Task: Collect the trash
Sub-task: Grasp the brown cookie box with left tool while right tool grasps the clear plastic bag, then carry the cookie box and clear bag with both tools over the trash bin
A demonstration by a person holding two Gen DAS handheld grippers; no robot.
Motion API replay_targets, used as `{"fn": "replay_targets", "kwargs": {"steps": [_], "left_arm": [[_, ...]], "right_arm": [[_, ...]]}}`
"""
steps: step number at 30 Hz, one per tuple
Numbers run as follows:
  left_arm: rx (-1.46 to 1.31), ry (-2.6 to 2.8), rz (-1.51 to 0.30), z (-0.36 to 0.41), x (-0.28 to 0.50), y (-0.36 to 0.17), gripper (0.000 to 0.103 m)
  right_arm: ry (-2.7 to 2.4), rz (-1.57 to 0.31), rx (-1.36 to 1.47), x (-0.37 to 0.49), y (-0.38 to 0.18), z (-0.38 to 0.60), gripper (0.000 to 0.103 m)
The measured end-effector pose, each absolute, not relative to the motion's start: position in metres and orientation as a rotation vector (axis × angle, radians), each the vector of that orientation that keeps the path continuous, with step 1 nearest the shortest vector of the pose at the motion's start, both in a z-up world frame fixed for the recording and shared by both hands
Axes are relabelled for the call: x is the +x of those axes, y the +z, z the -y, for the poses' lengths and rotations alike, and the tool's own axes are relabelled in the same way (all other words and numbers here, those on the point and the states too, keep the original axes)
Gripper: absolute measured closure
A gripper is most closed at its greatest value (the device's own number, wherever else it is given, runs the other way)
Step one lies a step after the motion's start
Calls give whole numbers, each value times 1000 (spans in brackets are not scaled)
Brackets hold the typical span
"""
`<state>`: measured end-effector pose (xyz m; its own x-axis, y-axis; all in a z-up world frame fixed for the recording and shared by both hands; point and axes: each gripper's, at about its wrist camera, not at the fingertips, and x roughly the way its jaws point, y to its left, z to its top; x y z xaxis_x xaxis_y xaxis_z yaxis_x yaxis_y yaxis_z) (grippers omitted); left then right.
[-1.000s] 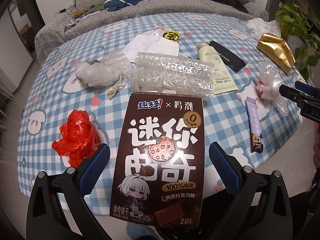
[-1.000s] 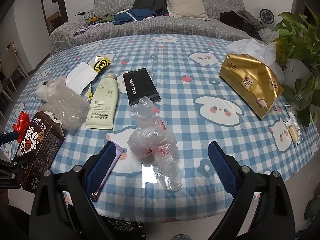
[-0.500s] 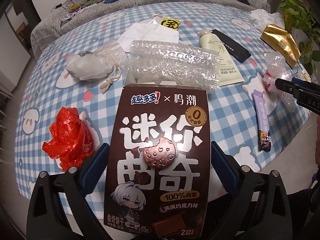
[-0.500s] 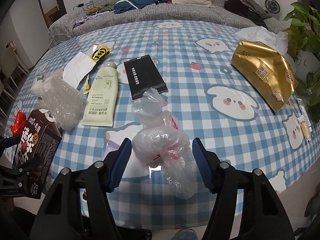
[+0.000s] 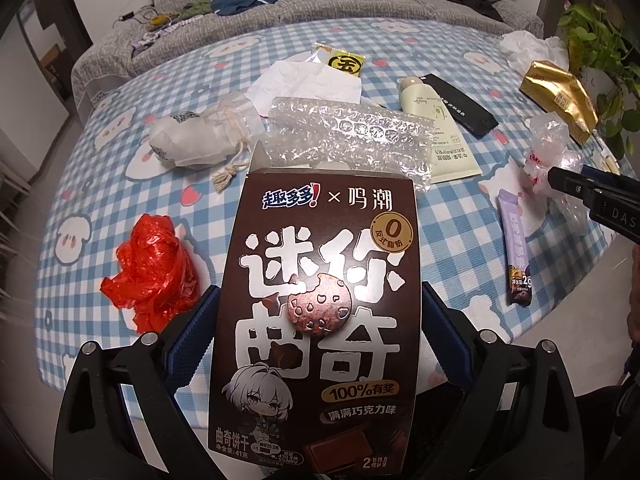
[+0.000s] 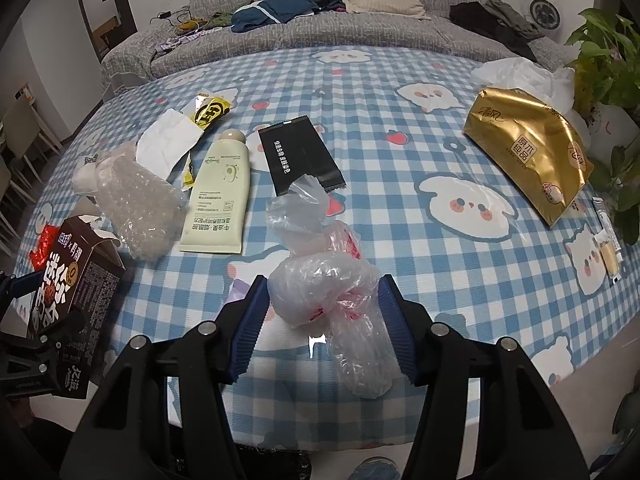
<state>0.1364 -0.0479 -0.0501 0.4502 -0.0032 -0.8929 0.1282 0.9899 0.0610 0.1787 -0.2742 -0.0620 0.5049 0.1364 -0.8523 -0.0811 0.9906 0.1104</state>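
The right tool (image 6: 320, 320) has just been closing around the crumpled clear plastic bag (image 6: 320, 292) near the surface's near edge; squeeze firmly before lifting. The left tool (image 5: 320, 344) clamps the cookie box (image 5: 320, 320).
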Motion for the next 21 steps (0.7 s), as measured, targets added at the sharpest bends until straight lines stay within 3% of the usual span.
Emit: {"fn": "replay_targets", "kwargs": {"steps": [21], "left_arm": [[46,19,-975,35,49,13,11]], "right_arm": [[132,-932,76,75,8,259,48]]}}
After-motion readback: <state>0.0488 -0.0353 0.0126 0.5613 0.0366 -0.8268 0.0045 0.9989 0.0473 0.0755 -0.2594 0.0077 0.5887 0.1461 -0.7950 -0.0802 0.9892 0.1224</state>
